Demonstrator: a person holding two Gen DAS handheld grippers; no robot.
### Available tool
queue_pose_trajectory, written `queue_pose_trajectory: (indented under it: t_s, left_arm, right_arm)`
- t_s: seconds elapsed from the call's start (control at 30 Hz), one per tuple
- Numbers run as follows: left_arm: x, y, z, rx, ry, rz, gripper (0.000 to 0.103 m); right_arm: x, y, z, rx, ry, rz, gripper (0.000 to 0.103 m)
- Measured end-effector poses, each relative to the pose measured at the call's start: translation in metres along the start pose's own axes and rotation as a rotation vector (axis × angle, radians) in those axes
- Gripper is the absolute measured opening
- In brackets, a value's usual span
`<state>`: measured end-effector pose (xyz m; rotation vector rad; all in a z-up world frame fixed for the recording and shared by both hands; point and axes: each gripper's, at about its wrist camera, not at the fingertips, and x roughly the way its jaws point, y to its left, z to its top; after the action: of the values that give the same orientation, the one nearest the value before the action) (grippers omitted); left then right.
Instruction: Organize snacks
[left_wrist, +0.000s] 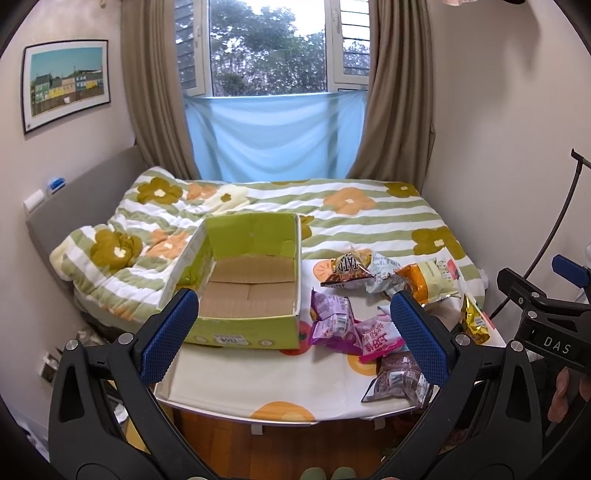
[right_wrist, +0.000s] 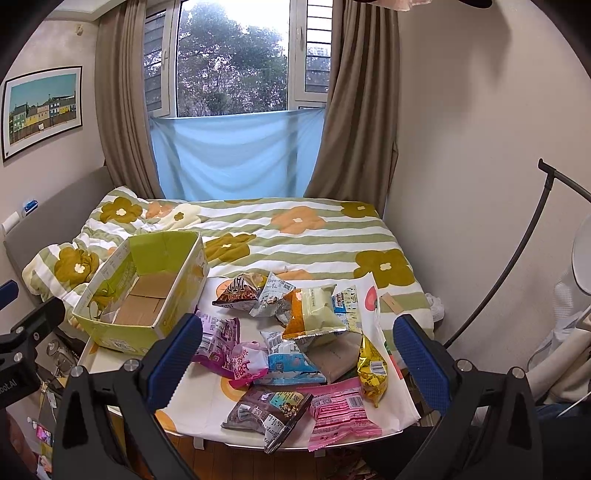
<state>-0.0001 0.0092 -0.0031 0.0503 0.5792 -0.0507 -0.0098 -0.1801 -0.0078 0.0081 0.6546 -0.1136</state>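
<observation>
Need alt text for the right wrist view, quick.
Open hand-held gripper hovers over a pile of snack packets on a small table. An empty green cardboard box sits at the table's left; a floral bed lies behind.

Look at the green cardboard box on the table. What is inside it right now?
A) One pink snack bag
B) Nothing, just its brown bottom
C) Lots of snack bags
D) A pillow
B: the green box shows only its bare brown cardboard floor, while the snack bags all lie outside it on the table.
</observation>
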Motion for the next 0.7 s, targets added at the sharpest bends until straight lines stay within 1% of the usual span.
queue_pose_trajectory:
  t_s: [0.7]
  left_arm:
    - [0.0037,0.0005,0.0031,-0.001,0.006,-0.006,0.103]
  right_arm:
    - [0.0021,0.0018,-0.0001,-0.006,0.002,-0.004,0.103]
